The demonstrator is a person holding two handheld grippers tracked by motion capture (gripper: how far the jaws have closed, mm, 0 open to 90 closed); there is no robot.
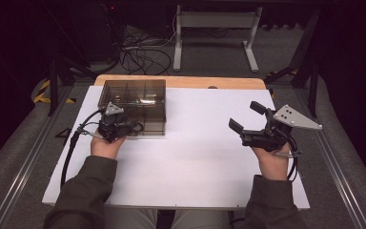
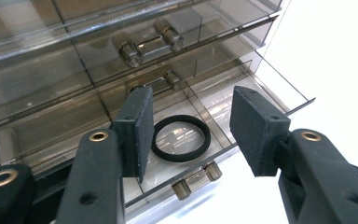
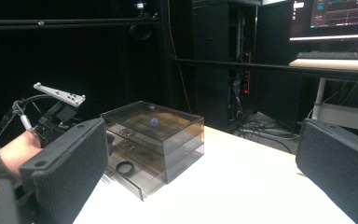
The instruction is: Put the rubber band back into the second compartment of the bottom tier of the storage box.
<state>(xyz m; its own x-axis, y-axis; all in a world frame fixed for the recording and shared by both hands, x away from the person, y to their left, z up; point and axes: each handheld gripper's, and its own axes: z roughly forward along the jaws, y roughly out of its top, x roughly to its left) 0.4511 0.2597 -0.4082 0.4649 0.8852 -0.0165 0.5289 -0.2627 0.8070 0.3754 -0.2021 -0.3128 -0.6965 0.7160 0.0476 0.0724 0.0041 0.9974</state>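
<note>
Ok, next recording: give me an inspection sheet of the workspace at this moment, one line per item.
Surface: white table top, bare in the middle.
Job's things: smoky clear drawer box at the far left; its bottom drawer is pulled out, with a black ring lying in it.
Clutter: nothing seen.
Grippers: left gripper open above the ring, pads not touching it; right gripper open, empty, at the right.
Cables: one trails from each gripper; a tangle lies on the floor behind the table.
Surroundings: dark room, white desk frame, monitor.
</note>
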